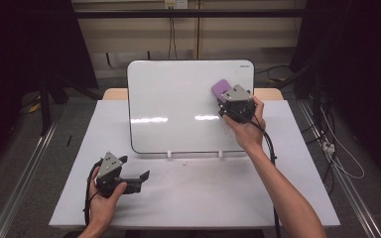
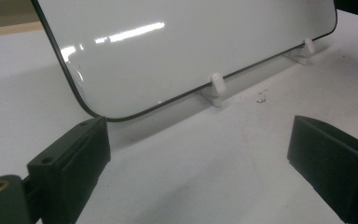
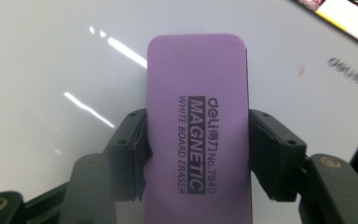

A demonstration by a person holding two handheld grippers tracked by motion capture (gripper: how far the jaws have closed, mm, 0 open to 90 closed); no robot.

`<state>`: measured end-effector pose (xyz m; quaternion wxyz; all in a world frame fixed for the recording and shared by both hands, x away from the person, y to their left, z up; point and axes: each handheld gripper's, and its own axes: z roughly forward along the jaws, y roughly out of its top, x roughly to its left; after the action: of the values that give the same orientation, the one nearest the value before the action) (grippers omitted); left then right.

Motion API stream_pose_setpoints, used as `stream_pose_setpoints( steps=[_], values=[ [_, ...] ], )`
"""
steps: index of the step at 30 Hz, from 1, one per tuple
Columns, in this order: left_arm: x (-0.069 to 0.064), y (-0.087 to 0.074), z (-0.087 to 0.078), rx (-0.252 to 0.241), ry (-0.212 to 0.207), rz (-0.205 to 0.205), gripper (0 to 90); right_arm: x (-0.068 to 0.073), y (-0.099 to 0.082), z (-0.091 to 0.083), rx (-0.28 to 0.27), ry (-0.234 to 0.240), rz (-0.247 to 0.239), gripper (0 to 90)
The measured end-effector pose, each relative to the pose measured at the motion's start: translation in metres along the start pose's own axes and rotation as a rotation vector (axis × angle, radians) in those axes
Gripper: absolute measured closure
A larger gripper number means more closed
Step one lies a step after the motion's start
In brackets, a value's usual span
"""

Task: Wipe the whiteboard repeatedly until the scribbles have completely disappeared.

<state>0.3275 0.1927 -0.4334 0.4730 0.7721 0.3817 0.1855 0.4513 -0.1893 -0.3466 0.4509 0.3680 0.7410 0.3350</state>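
Observation:
A white whiteboard (image 1: 178,104) leans upright on two small white clips (image 2: 217,83) at the back of the table. My right gripper (image 1: 226,97) is shut on a purple magnetic whiteboard eraser (image 3: 198,116), held against the board's upper right area; the eraser (image 1: 222,89) pokes out beyond the jaws. A faint red mark (image 3: 301,70) remains on the board right of the eraser. My left gripper (image 1: 136,173) rests low on the table (image 1: 188,193) in front of the board's lower left corner, open, with nothing between its fingers (image 2: 70,158).
The white table ends in a front edge near the person's body. Small dark specks (image 2: 261,99) lie on the table by the board's foot. Dark curtains and floor cables (image 1: 347,158) flank the table.

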Motion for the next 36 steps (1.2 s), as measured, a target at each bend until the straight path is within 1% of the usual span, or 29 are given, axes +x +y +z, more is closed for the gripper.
stream_pose_setpoints(
  steps=[3, 5, 6, 7, 10, 12, 13, 14, 15, 16, 19, 23, 24, 25, 26, 27, 29, 30, 31, 32, 33, 36],
  values=[
    [0.001, 0.000, 0.000, 0.000, -0.002, -0.005, 5.6, -0.015, 0.007, 0.004, -0.001, -0.036, 0.025, 42.0],
    [0.001, 0.000, 0.000, 0.000, -0.004, -0.004, 5.6, -0.028, 0.011, 0.005, 0.006, -0.077, 0.030, 42.0],
    [0.001, 0.000, -0.001, 0.002, -0.003, -0.005, 5.6, -0.033, 0.012, 0.005, 0.010, -0.092, 0.035, 42.0],
    [0.001, 0.000, -0.001, 0.002, -0.003, -0.004, 5.6, -0.041, 0.013, 0.006, 0.018, -0.110, 0.048, 42.0],
    [0.001, 0.000, -0.002, 0.001, -0.001, -0.005, 5.6, -0.059, 0.012, 0.005, 0.030, -0.160, 0.081, 42.0],
    [0.001, 0.000, -0.002, 0.002, -0.001, -0.005, 5.6, -0.069, 0.011, 0.004, 0.038, -0.178, 0.095, 42.0],
    [0.001, 0.000, -0.002, 0.001, 0.000, -0.006, 5.6, -0.072, 0.011, 0.003, 0.039, -0.181, 0.104, 41.9],
    [0.001, 0.000, -0.001, 0.000, 0.000, -0.006, 5.6, -0.072, 0.010, 0.003, 0.038, -0.180, 0.105, 42.0],
    [0.001, 0.000, -0.001, 0.000, 0.000, -0.006, 5.6, -0.069, 0.010, 0.002, 0.040, -0.193, 0.083, 41.9],
    [0.001, 0.000, -0.001, 0.000, -0.002, -0.004, 5.6, -0.066, 0.010, 0.002, 0.042, -0.196, 0.071, 41.9],
    [0.000, 0.000, -0.001, -0.004, -0.005, -0.003, 5.6, -0.052, 0.004, 0.001, 0.035, -0.164, 0.048, 41.9],
    [0.000, 0.000, -0.001, 0.002, -0.001, -0.003, 5.6, -0.029, -0.006, -0.005, 0.019, -0.099, 0.028, 42.0],
    [0.000, 0.000, -0.001, 0.002, -0.001, -0.002, 5.6, -0.021, -0.009, -0.006, 0.018, -0.069, 0.024, 41.9],
    [0.000, 0.000, -0.001, 0.001, 0.000, 0.000, 5.6, -0.016, -0.012, -0.007, 0.015, -0.059, 0.015, 41.9],
    [0.000, 0.000, -0.001, 0.003, 0.000, 0.000, 5.6, -0.009, -0.015, -0.008, 0.015, -0.037, -0.002, 41.9],
    [0.000, 0.000, -0.001, 0.003, 0.000, -0.001, 5.6, -0.003, -0.017, -0.009, 0.016, -0.006, -0.005, 41.9],
    [0.000, 0.000, -0.001, 0.003, 0.001, 0.001, 5.6, 0.009, -0.022, -0.012, 0.014, 0.009, -0.031, 41.9],
    [0.000, 0.000, -0.001, 0.004, 0.001, 0.002, 5.6, 0.013, -0.023, -0.013, 0.014, 0.018, -0.030, 41.9],
    [0.000, 0.000, -0.001, 0.002, -0.002, 0.003, 5.6, 0.014, -0.024, -0.014, 0.011, 0.016, -0.041, 41.9],
    [0.000, 0.000, -0.001, 0.004, 0.000, 0.003, 5.6, 0.013, -0.024, -0.014, 0.010, 0.022, -0.037, 42.0],
    [0.000, 0.000, -0.001, 0.002, -0.001, 0.001, 5.6, 0.010, -0.024, -0.013, 0.010, 0.030, -0.017, 41.9],
    [0.000, 0.000, -0.003, -0.003, 0.003, -0.001, 5.6, -0.004, -0.024, -0.011, 0.001, 0.006, 0.018, 41.9]
  ],
)
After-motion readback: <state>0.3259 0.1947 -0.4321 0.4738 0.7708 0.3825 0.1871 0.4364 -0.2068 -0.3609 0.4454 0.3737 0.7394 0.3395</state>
